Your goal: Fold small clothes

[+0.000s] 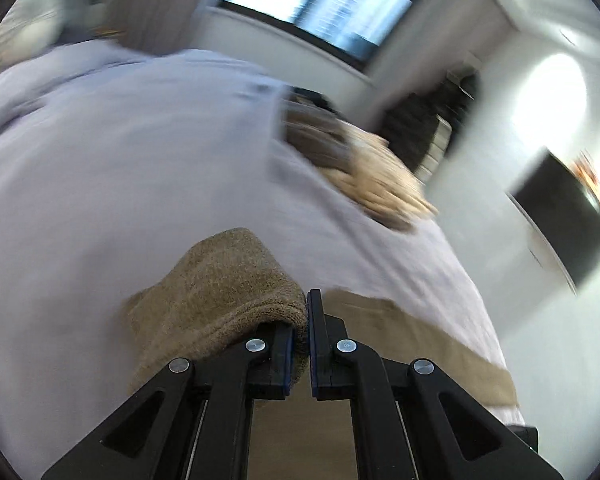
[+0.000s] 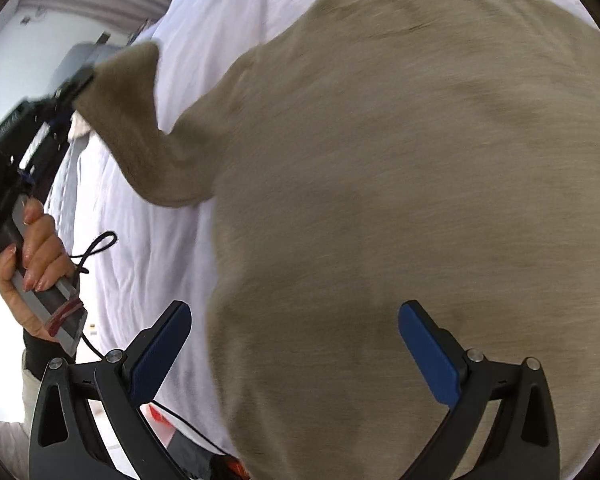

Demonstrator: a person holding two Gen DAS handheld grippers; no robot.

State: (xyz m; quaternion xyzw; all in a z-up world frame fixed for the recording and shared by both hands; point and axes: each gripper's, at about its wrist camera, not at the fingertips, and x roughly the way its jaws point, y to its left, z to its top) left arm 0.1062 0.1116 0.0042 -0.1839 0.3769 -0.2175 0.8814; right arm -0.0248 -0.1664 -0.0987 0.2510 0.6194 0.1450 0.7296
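We pinch one sleeve (image 1: 220, 292) of the tan garment (image 2: 420, 200) with our left gripper (image 1: 305, 344), lifting it to fold inward (we judge); our right gripper (image 2: 296, 354) hovers spread above the body, which lies on the bed (image 2: 140, 220).

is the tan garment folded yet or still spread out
Mostly spread: the tan garment lies flat on the bed, with one corner lifted by the left gripper.

One taupe knitted sweater (image 2: 400, 208), one white bedsheet (image 1: 120, 160), two black two-finger grippers, one far pile of tan and brown clothes (image 1: 360, 168).
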